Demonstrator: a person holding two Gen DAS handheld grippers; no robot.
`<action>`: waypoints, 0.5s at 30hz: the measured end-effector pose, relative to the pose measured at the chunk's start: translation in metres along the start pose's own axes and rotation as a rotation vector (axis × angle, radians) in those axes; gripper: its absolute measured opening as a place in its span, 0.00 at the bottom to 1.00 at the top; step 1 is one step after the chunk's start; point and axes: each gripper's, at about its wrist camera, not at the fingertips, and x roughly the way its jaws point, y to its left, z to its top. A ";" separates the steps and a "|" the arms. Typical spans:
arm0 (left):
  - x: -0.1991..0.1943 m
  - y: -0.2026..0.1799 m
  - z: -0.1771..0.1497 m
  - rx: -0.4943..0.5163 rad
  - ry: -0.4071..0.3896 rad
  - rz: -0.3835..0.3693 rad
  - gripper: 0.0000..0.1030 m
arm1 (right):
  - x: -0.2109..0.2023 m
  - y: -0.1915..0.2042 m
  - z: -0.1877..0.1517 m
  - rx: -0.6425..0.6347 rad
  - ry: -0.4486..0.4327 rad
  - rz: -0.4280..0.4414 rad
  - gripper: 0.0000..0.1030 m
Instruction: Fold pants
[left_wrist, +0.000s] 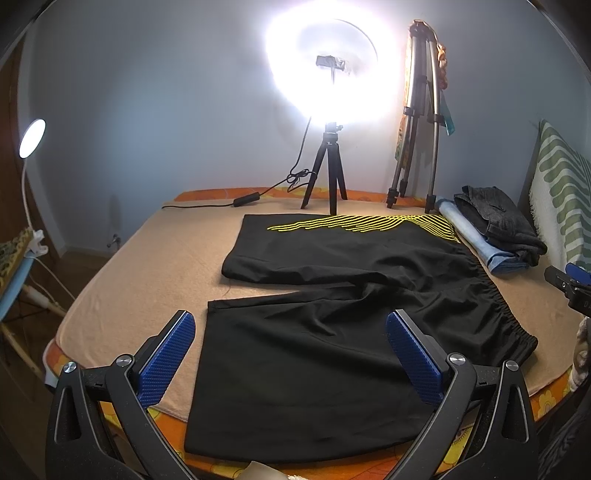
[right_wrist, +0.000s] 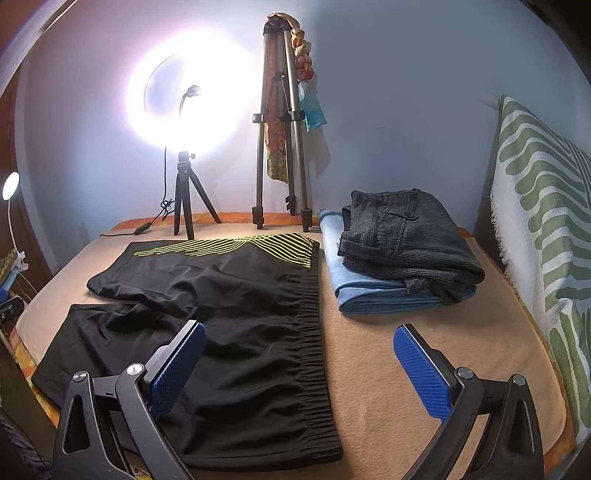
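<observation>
Pants flat beneath both spread jaws

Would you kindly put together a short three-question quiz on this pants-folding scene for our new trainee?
1. True or false: the black shorts lie spread flat, not yet folded.
2. Multiple choice: the dark grey folded pants rest on A) the ring light, B) a folded light blue garment, C) the silver tripod.
3. Fill in: both the left tool and the right tool are ____ and hold nothing.

Key: 1 true; 2 B; 3 open.
</observation>
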 end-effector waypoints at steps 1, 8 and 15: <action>0.000 0.000 0.000 0.000 0.000 -0.001 0.99 | 0.000 0.000 0.000 -0.001 0.000 0.001 1.00; 0.000 0.000 0.000 0.002 0.000 -0.002 0.99 | 0.000 0.001 0.000 0.001 0.001 -0.001 1.00; -0.001 0.000 -0.001 0.001 0.000 -0.003 0.99 | 0.000 0.002 -0.001 -0.002 0.004 0.002 1.00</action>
